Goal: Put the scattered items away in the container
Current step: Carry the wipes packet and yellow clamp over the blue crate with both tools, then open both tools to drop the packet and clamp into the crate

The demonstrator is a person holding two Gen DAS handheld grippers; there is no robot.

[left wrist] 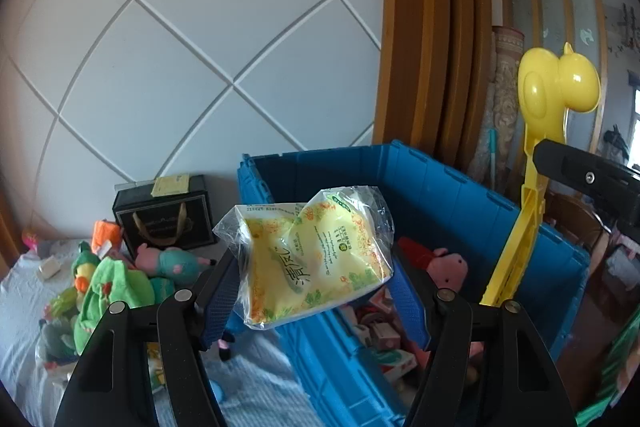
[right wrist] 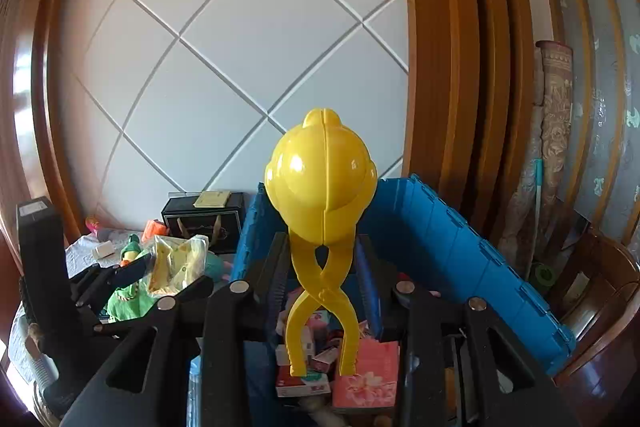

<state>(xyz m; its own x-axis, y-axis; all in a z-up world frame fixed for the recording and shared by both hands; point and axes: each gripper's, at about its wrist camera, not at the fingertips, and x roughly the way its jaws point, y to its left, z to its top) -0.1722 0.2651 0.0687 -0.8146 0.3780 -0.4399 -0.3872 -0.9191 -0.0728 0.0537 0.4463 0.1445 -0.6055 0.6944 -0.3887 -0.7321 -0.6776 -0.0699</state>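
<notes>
My left gripper point(left wrist: 314, 287) is shut on a yellow tissue pack in clear wrap point(left wrist: 316, 259) and holds it in the air over the near left wall of the blue crate point(left wrist: 440, 187). The pack also shows in the right wrist view point(right wrist: 172, 263). My right gripper point(right wrist: 322, 263) is shut on the crossed arms of a yellow duck-shaped snowball clamp point(right wrist: 320, 187), held upright above the crate point(right wrist: 460, 247). The clamp also shows in the left wrist view point(left wrist: 556, 95). Inside the crate lie a pink pig plush point(left wrist: 448, 267), small boxes point(left wrist: 384, 339) and a pink packet point(right wrist: 368, 375).
On the white cloth left of the crate lie a green plush point(left wrist: 108, 291), a pig plush in teal point(left wrist: 168, 263), an orange item point(left wrist: 106, 233) and a small white box point(left wrist: 50, 269). A black gift box point(left wrist: 164, 223) stands against the panelled wall. Rolled rugs point(right wrist: 552, 147) lean at right.
</notes>
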